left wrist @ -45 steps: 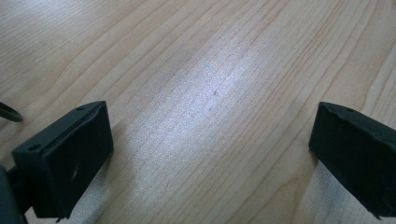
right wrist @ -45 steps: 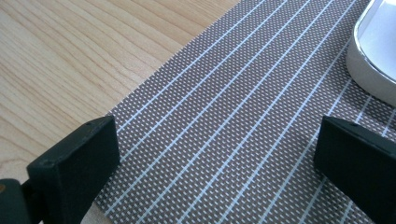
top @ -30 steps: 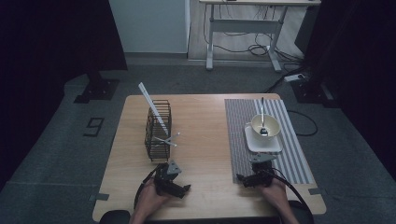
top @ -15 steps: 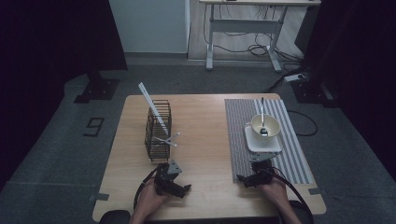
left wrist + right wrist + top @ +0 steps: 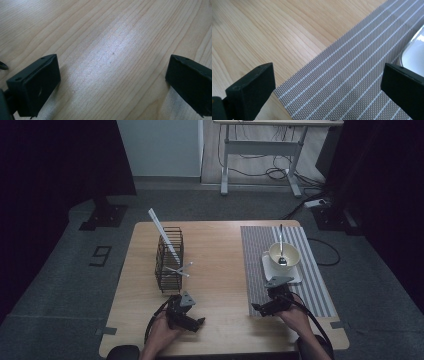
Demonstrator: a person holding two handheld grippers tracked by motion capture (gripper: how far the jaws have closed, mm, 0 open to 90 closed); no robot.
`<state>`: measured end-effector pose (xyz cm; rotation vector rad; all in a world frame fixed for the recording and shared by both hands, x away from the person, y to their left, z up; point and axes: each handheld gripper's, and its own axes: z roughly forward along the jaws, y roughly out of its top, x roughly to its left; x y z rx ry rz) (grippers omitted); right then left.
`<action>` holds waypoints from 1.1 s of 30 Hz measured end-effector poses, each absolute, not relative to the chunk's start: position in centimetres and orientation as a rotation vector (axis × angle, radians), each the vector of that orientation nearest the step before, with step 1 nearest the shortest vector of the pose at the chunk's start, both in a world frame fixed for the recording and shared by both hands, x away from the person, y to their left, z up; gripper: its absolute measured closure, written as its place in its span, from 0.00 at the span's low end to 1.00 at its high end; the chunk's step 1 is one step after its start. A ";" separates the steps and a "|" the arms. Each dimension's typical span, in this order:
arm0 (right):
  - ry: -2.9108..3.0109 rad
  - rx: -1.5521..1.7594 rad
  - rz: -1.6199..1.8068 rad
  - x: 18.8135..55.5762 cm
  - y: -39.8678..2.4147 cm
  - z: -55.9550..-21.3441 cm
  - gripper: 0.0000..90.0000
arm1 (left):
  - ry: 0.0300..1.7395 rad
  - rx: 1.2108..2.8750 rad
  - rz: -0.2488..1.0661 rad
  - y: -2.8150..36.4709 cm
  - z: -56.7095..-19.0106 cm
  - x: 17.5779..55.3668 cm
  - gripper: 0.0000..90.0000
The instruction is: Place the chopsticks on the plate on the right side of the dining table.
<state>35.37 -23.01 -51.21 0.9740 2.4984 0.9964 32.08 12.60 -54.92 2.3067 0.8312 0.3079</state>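
Left gripper (image 5: 192, 322): held low over the near edge of the worktop (image 5: 220, 270), jaws spread wide with bare wood between them in the left gripper view; nothing held. Sits just in front of the wire basket.

Right gripper (image 5: 264, 307): held at the near left corner of the placemat, jaws likewise wide apart and empty; the right gripper view shows the mat's edge running between them, with a white plate rim at the far right.

Worktop: pale wood, rectangular, carrying every item listed below.

Placemat (image 5: 315, 285): grey with thin pale stripes, laid lengthwise on the right side of the worktop.

Wire basket (image 5: 165, 265): black, upright, left of centre. A long white flat strip (image 5: 161, 231) leans out of its top toward the far left.

Plate (image 5: 295, 276): white, squarish, on the placemat, just beyond the right gripper.

Bowl (image 5: 290, 254): cream, standing on the plate.

Spoon (image 5: 281, 247): metal, resting in the bowl, handle pointing away from the person.

Two small white sticks (image 5: 181, 270): crossed, poking out of the basket's right side near its base.
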 end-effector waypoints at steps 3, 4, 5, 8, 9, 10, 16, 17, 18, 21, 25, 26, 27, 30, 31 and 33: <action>2.529 0.970 1.001 35.8 -22.6 -50.6 0.00 | 0.831 2.307 0.308 12.6 -54.9 32.1 0.00; 2.535 0.968 1.005 35.8 -22.6 -50.4 0.00 | 0.831 2.307 0.308 12.6 -54.9 32.1 0.00; 2.539 0.966 1.011 35.9 -22.4 -50.1 0.00 | 0.831 2.307 0.308 12.6 -54.9 32.1 0.00; 2.549 0.957 1.023 36.2 -21.9 -49.2 0.00 | 0.831 2.307 0.308 12.6 -54.9 32.1 0.00; 2.545 0.957 1.037 36.3 -21.8 -49.0 0.00 | 0.831 2.307 0.308 12.6 -54.9 32.1 0.00; 2.544 0.952 1.053 36.4 -21.6 -48.7 0.00 | 0.832 2.307 0.308 12.6 -54.9 32.1 0.00; 2.547 0.934 1.106 37.1 -20.8 -47.1 0.00 | 0.832 2.308 0.308 12.6 -54.9 32.1 0.00; 2.546 0.929 1.105 37.2 -20.6 -46.9 0.00 | 0.832 2.308 0.308 12.6 -54.9 32.1 0.00; 2.545 0.924 1.105 37.3 -20.5 -46.7 0.00 | 0.832 2.308 0.308 12.6 -54.9 32.1 0.00; 2.564 0.889 1.103 37.5 -19.8 -46.1 0.00 | 0.832 2.308 0.308 12.6 -54.9 32.1 0.00; 2.585 0.867 1.113 37.9 -19.0 -45.2 0.00 | 0.833 2.307 0.307 12.6 -54.9 32.1 0.00; 2.587 0.857 1.115 38.0 -18.8 -45.0 0.00 | 0.832 2.308 0.307 12.6 -54.9 32.1 0.00; 2.594 0.852 1.119 38.1 -18.5 -44.7 0.00 | 0.832 2.308 0.307 12.6 -54.9 32.1 0.00; 2.611 0.826 1.116 38.3 -17.8 -43.9 0.00 | 0.832 2.308 0.307 12.6 -54.9 32.1 0.00; 2.619 0.822 1.116 38.4 -17.5 -43.7 0.00 | 0.832 2.308 0.307 12.6 -54.9 32.1 0.00; 2.629 0.811 1.122 38.5 -16.9 -43.2 0.00 | 0.832 2.308 0.307 12.6 -54.9 32.1 0.00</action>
